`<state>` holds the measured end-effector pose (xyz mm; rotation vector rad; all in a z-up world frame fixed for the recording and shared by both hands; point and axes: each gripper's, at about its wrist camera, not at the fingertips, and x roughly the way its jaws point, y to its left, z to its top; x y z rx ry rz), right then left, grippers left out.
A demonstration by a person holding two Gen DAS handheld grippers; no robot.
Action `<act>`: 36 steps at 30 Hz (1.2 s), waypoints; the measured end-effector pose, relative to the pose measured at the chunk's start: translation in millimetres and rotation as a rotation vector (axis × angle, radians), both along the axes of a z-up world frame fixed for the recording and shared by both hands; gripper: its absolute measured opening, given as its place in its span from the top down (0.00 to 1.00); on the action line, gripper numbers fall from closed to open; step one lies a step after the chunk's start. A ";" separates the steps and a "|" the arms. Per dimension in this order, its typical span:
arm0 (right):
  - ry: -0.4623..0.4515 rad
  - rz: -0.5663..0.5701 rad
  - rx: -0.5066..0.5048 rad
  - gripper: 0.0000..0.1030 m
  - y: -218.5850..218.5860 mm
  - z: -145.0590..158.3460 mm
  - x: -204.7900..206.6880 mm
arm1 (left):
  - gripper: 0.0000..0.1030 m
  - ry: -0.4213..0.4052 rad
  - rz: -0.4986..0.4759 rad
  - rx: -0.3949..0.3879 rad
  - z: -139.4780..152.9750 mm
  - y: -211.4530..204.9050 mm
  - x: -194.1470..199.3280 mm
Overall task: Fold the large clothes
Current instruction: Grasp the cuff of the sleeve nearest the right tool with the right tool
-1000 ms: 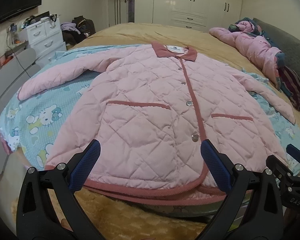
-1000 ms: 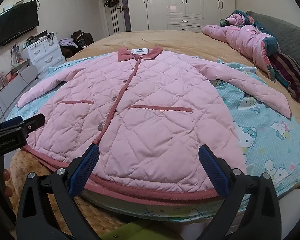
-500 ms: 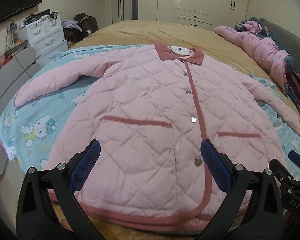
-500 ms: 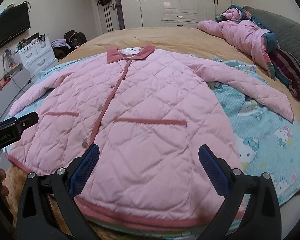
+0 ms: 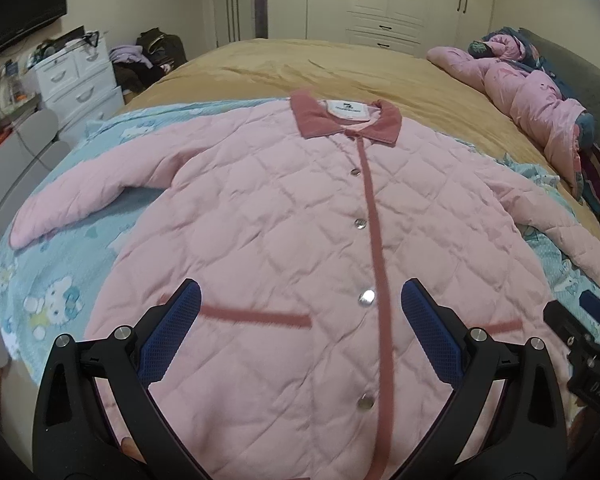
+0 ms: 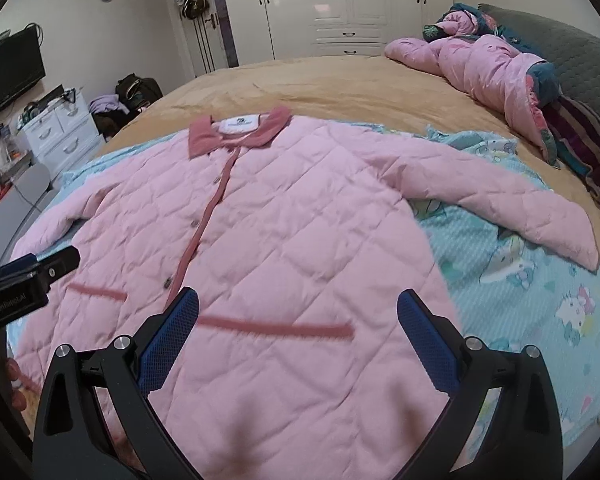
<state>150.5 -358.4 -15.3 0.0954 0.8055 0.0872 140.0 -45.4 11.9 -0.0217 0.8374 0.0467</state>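
**Now both grippers hang wide over the coat's lower half**

Nearest, the left gripper (image 5: pixel 300 320) and the right gripper (image 6: pixel 298 322) each show blue pads spread far apart with nothing between them. Both point forward over the pink quilted coat (image 5: pixel 308 240), the left above the pocket trim beside the button line, the right above the other pocket. Each gripper shows at the edge of the other's view, side by side and apart. A fingertip (image 5: pixel 130 446) peeks out under the left gripper's frame.

The coat lies flat, front up and buttoned, on a blue cartoon sheet (image 5: pixel 56 296) spread over a tan bedspread (image 5: pixel 320 64). Its hem is hidden under the grippers. The sleeves (image 6: pixel 500 204) reach outward to both sides, lying on the sheet, with bare sheet along each flank of the coat. The collar (image 5: pixel 346 122) points away, near the sheet's far edge.

Beyond the collar the tan bedspread is bare up to the far edge. On the right side of the bed a crumpled pink quilt (image 6: pixel 484 68) and a striped cloth (image 6: pixel 584 148) lie against a grey headboard (image 6: pixel 572 52), well apart from the coat.

Left of the bed stand a white drawer unit (image 5: pixel 80 76) with clutter on top, a dark bag (image 5: pixel 160 46) on the floor, and a TV (image 6: pixel 8 72) on the wall. White wardrobes (image 6: pixel 340 4) line the far wall.
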 end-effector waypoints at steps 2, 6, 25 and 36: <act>-0.005 -0.020 0.005 0.04 -9.5 1.3 9.0 | 0.09 0.001 -0.013 0.009 0.1 -7.4 9.2; 0.002 -0.077 0.021 0.04 -35.4 0.5 27.8 | 0.09 0.012 -0.037 0.007 -0.4 -20.7 30.9; 0.130 -0.424 0.172 0.04 -182.3 -47.7 95.8 | 0.09 0.080 -0.116 -0.020 -22.1 -57.1 107.2; 0.177 -0.664 0.329 0.04 -269.7 -81.6 113.7 | 0.09 0.119 -0.075 -0.015 -34.3 -50.5 143.6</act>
